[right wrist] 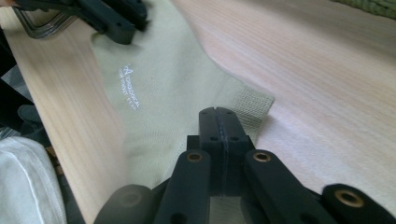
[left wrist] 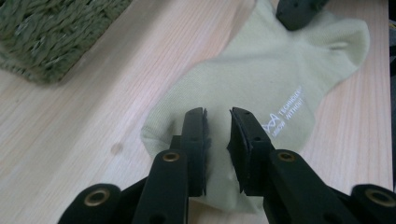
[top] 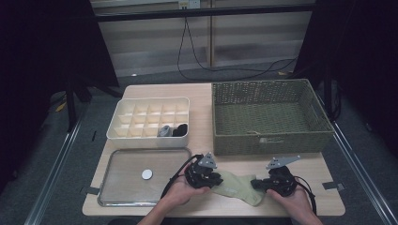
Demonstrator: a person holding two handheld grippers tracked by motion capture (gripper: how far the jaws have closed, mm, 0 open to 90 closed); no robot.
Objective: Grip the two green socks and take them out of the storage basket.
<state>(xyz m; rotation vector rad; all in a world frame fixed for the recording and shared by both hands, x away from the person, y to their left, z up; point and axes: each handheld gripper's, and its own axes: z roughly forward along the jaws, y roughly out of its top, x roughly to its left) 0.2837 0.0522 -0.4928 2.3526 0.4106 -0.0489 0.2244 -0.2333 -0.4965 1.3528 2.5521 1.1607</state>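
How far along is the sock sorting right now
Done: two rolled socks already sit in the divided box. In hand: the right gripper is shut on the green sock's cuff; the left gripper's jaws straddle its toe end. Left: rolling it and boxing it.

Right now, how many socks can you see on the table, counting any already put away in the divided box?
3. One pale green sock lies flat at the table's near edge between both grippers. A grey one and a black one sit rolled in neighbouring front cells of the white organizer. None seen elsewhere.
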